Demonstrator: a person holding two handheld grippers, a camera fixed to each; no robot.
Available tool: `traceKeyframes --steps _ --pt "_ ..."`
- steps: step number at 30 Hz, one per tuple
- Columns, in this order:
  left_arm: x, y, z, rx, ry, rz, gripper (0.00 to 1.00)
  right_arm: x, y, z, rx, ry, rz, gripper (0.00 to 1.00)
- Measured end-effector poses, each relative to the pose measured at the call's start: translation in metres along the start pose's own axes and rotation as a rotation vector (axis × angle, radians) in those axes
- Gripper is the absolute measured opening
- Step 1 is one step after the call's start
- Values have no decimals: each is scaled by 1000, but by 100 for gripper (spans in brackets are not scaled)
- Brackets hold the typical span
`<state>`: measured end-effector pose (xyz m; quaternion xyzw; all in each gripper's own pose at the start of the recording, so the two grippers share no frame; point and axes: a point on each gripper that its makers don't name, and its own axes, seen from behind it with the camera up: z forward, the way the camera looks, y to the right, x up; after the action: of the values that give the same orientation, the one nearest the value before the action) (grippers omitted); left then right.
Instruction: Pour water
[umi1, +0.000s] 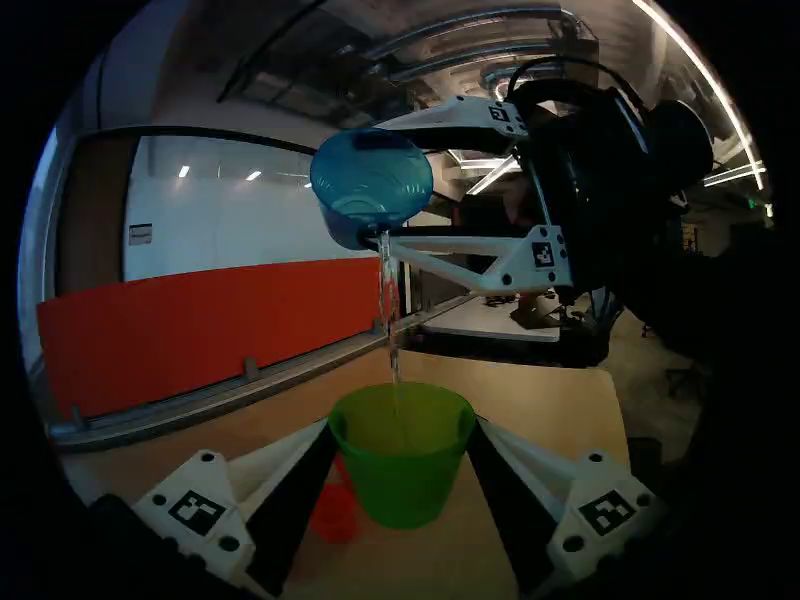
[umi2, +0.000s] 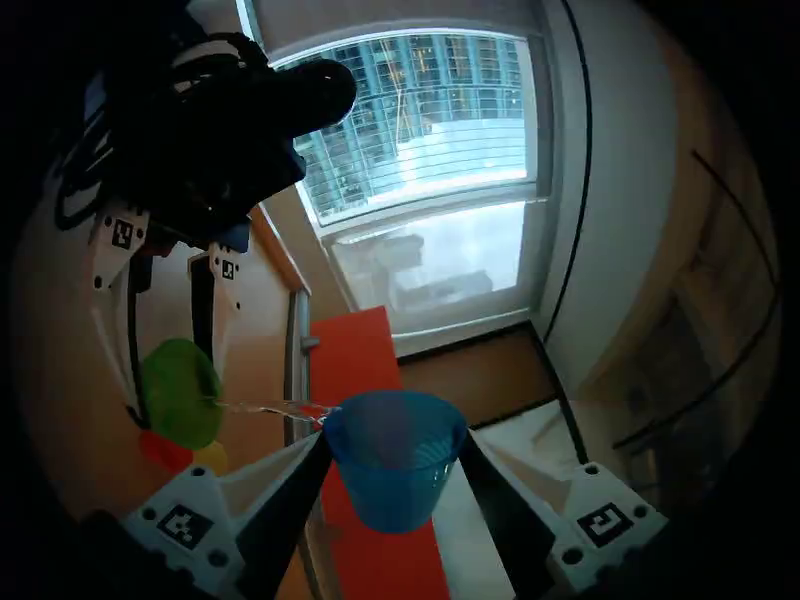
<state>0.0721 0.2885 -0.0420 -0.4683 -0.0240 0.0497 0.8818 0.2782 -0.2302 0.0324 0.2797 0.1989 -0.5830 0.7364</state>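
- Two cups in play: blue cup (umi1: 370, 185) pinched between both fingers of the right hand-held gripper (umi1: 390, 183), tipped hard over and held up in the air; green cup (umi1: 402, 470) squeezed the same way in the left hand-held gripper (umi1: 402, 430), upright and directly below.
- Can't tell whether the green one is resting on the surface (umi1: 540, 400) or held just off it.
- Thin water stream (umi1: 388, 300) dropping off the blue rim into the green mouth, landing roughly centre.
- Biggest risk imo: missing the mouth. Long fall, skinny stream, pouring cup carried freehand. Any wobble or drift on either side means a splash across the wood.
- Tipping further too fast = a gush overshooting the far rim. Easing back too lazily = dribble down the blue wall and drips outside the green cup.
- Overfilling also possible. No way to judge the level inside the green cup from either view, so worth going slow.
- Smooth tapered plastic: could slide out of the pinch with extra water weight in the green cup, or with any slackening on the tilted blue one.
- Small red cup (umi1: 335, 510) just beside the green one, plus a yellow thing (umi2: 210, 455) next to it. Easy to splash or knock with a careless move.
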Motion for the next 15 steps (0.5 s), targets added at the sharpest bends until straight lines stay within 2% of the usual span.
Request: traceKeyframes --steps 15 --pt "-2 -3 0 4 0 0 87 2 11 2 -20 6 -65 91"
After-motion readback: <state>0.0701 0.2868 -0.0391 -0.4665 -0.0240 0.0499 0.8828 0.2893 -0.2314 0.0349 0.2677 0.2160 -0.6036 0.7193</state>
